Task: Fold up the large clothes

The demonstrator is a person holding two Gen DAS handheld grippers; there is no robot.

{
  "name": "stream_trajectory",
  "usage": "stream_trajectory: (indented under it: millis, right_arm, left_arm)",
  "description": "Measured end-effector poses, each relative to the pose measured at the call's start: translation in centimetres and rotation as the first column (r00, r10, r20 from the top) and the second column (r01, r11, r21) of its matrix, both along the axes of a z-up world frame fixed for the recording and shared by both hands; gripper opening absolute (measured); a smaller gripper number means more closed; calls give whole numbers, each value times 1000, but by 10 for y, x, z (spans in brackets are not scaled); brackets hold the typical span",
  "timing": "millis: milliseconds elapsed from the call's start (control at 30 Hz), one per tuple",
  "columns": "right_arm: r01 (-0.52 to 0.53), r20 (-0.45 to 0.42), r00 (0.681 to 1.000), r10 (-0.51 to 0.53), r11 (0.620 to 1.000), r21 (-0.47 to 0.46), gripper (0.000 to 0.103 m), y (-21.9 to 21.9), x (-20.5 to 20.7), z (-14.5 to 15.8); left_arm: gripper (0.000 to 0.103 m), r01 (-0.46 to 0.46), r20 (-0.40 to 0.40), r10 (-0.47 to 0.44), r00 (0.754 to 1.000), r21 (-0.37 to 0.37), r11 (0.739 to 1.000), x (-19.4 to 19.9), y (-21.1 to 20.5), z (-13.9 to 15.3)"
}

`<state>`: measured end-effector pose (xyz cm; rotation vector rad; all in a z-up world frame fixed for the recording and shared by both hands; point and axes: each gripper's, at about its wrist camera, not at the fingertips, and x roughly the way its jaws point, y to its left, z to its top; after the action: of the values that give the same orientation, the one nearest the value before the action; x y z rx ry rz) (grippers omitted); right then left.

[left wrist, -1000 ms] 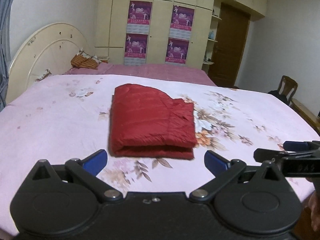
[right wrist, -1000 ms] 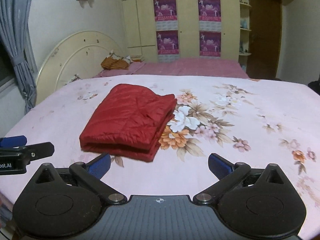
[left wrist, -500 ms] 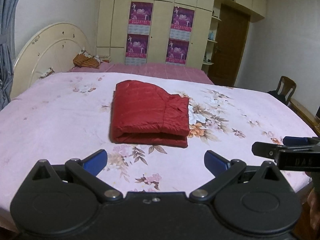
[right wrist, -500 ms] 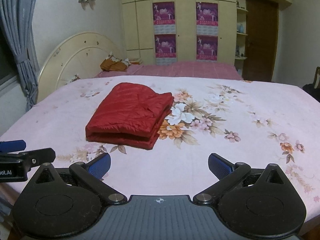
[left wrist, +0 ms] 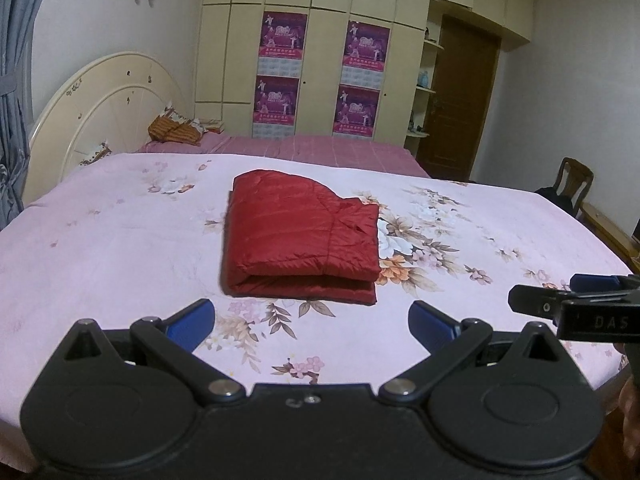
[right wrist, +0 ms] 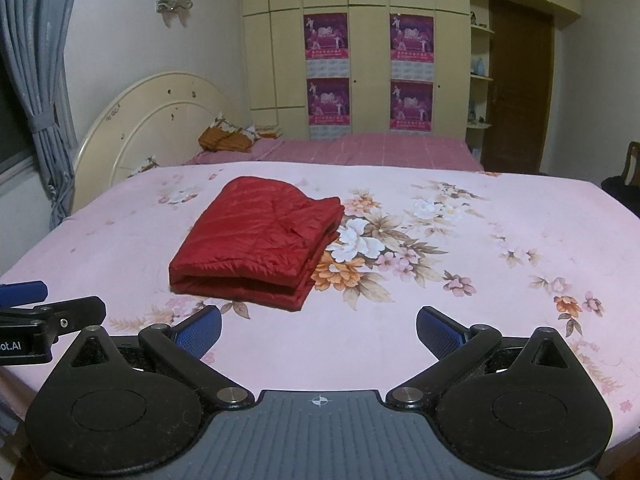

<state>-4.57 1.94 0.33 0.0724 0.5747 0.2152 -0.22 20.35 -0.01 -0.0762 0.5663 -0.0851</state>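
A folded red jacket (left wrist: 302,236) lies on the bed (left wrist: 120,240), about midway across and apart from its near edge. The left gripper (left wrist: 311,322) and right gripper (right wrist: 319,330) hang above that near edge, fingers spread, holding nothing. The bed's near corners are cut off behind the gripper bodies.

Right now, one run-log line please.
red jacket: folded on bed | left gripper: open, clear | right gripper: open, clear

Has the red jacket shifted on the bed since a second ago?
No. The red jacket lies against the same white flower on the sheet; only the grippers backed away.
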Motion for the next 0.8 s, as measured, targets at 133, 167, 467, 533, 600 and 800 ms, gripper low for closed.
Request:
stream_trajectory:
  millis: [133, 167, 467, 533, 600, 800]
  right_arm:
    - [-3, -2, 1000, 3, 1000, 0, 102, -2, 1, 0]
    - [-4, -3, 1000, 4, 1000, -1, 102, -2, 1, 0]
    - [-4, -2, 1000, 4, 1000, -2, 102, -2, 0, 1]
    - [-3, -1, 1000, 3, 1000, -5, 102, -2, 0, 1]
    - [-5, -3, 1000, 5, 1000, -6, 102, -2, 0, 1]
    - [-4, -1, 1000, 4, 1000, -5, 102, 0, 0, 1]
  left_arm:
    - [103, 0, -1, 0, 1000, -2, 1000, 0, 0, 0]
    - [103, 1, -1, -1, 1000, -2, 1000, 1, 0, 0]
    - [103, 4, 3, -4, 1000, -2, 1000, 0, 1, 1]
    - [103, 5, 2, -5, 1000, -2, 1000, 0, 1, 0]
    - [103, 7, 2, -7, 1000, -2, 1000, 0, 1, 0]
    - [103, 7, 4, -7, 1000, -2, 1000, -1, 0, 0]
